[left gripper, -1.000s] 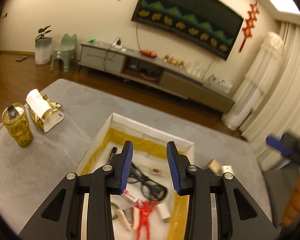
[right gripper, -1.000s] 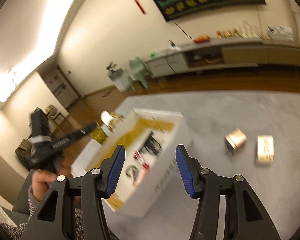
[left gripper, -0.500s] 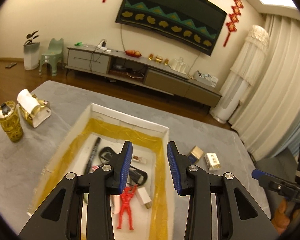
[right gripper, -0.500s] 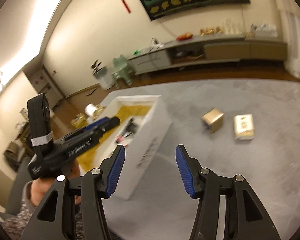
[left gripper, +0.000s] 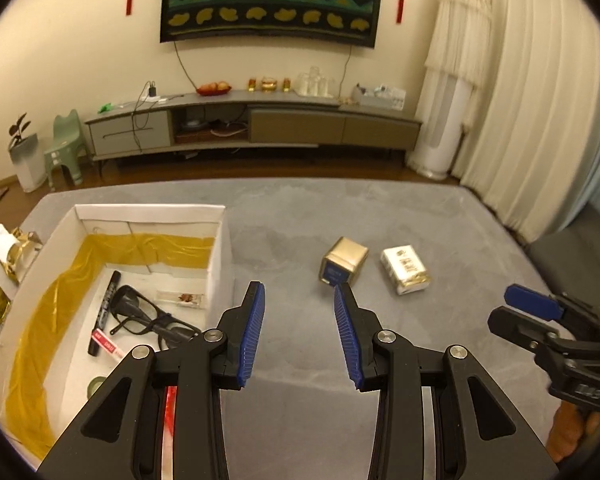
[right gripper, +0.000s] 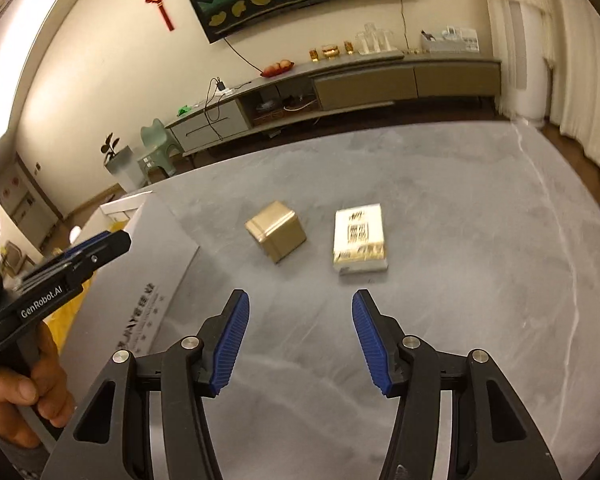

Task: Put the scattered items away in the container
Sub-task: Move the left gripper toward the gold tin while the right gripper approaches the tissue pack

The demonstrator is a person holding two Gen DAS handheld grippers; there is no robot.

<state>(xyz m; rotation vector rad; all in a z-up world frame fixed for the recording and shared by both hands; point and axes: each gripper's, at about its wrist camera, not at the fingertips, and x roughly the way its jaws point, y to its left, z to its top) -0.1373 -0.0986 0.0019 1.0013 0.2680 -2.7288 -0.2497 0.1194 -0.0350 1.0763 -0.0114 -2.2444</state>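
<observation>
Both claws are spread wide and empty. The gold cube tin [right gripper: 276,230] and white tissue pack [right gripper: 359,238] lie on the grey tabletop [right gripper: 480,280], right of the white box [left gripper: 220,240]. The tin looks rigid and slick, best gripped across flat sides; the pack, soft and light.

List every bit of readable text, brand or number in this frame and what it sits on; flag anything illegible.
"GenRobot.AI": white lettering on the side of the left hand-held gripper, seen from the right wrist view.
Grey print on the outer wall of the white box: foreshortened, unreadable.
Black print on the white packet: blurred, unreadable.
Blue label on the gold box: too small.
Label on the black marker in the box: too small.
Embossed mark on the right hand-held gripper: unclear.
</observation>
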